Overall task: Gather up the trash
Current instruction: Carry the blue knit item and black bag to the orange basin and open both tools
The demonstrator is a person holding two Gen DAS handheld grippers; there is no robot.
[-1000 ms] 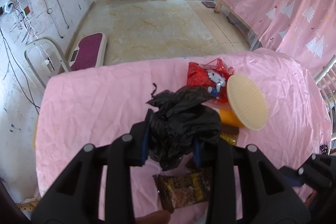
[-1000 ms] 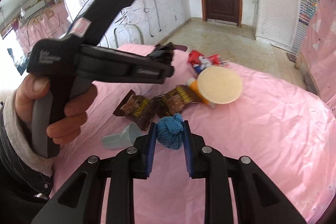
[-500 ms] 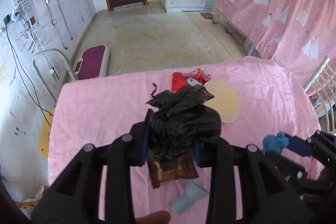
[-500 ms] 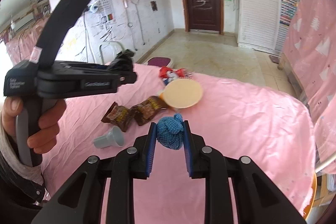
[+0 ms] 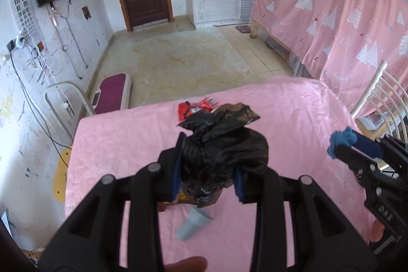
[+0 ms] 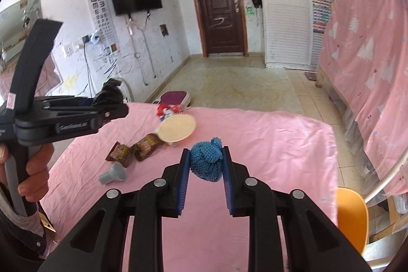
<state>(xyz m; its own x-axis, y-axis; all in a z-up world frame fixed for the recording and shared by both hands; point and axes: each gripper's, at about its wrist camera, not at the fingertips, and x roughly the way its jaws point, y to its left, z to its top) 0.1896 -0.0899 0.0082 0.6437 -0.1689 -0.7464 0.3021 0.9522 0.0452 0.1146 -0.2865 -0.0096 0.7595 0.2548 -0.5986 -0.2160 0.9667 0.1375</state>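
Grippers first: the left gripper (image 5: 207, 177) is clamped on a crumpled black plastic bag (image 5: 224, 144), its pads pressed into the bag's sides, and the bag bulges up and ahead of the fingers. The right gripper (image 6: 206, 167) is closed almost fully on a small blue knitted ball (image 6: 206, 162), pinched between its blue pads. Both are held in the air above a table under a pink cloth (image 6: 267, 139).

Beyond the right gripper, ahead and to its left, lie the things not yet gathered: a grey funnel-shaped cap (image 6: 112, 173) nearest, then two brown snack wrappers (image 6: 135, 148) side by side, a round cream brush (image 6: 178, 128) past them, and a red wrapper (image 6: 165, 110) at the far edge.

My reading is that the bag is being carried as the container and the ball is the first piece of trash in hand. The next move calls for the bag's mouth to be opened or presented so the ball can drop in; bunched as it is, no opening shows.

The right wrist view lays out all the leftover pieces and the person's hand (image 6: 33, 170) on the left tool's handle. The left wrist view hides the brush and most of the brown wrappers behind the bag, but shows the cap just below its fingers and the right tool off to its right, ball at the tip.
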